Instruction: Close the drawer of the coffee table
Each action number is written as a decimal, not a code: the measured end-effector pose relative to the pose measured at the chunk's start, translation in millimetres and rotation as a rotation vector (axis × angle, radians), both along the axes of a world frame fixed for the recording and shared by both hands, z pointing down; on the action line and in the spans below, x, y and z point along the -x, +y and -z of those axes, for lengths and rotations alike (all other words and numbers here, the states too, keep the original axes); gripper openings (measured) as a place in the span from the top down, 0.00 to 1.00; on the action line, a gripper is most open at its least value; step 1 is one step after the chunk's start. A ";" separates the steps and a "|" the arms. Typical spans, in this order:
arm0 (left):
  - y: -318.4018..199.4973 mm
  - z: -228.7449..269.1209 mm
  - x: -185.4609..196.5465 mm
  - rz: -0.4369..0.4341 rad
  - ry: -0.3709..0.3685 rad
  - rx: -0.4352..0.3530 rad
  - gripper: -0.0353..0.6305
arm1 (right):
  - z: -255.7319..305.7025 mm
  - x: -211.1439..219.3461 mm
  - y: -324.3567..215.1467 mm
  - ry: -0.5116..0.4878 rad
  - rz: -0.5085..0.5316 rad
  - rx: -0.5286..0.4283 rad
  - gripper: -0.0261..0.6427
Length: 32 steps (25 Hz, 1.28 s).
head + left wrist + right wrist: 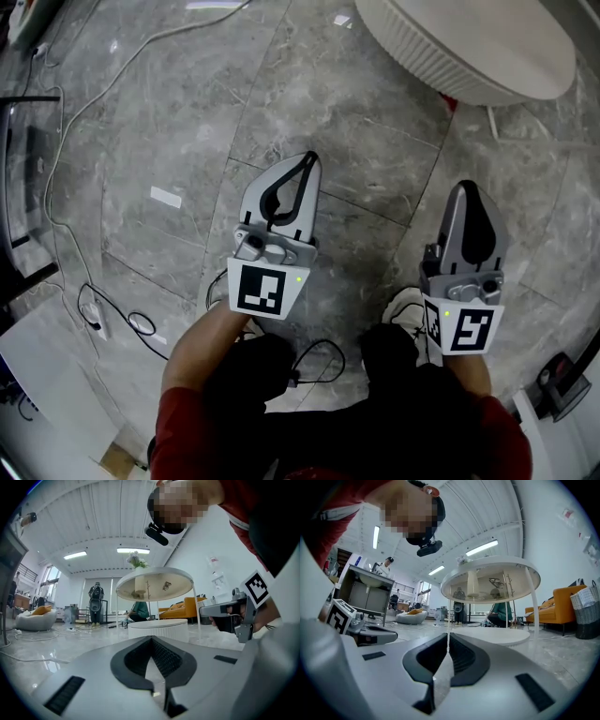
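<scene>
Right, left tool (308,159) and right tool (466,188) are both closed on nothing, aimed toward the coffee table (478,42) upper right, likely to push, not grab.

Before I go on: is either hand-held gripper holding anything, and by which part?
Nothing is held. The left hand-held gripper and the right hand-held gripper both have their jaws shut together with nothing between them.

2 grippers — left gripper (308,157), right gripper (465,186) — 1 low ribbed table (157,629), 1 tall round table (154,584), 1 orange sofa (180,609)
</scene>
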<state>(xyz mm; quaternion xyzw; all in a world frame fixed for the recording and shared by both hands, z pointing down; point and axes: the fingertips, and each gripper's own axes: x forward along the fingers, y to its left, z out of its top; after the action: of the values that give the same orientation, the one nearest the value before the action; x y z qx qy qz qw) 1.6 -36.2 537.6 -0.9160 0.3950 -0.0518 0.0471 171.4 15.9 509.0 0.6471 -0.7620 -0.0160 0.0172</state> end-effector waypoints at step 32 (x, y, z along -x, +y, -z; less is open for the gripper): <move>76.9 664.6 140.4 0.253 0.003 0.201 0.93 | 657.7 66.1 9.1 0.062 0.023 0.065 0.92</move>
<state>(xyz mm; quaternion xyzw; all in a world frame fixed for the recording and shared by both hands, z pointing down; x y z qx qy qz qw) -138.8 40.6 -127.0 -0.8591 0.5002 -0.0953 -0.0521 105.4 25.0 -148.7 0.6365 -0.7687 -0.0117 0.0616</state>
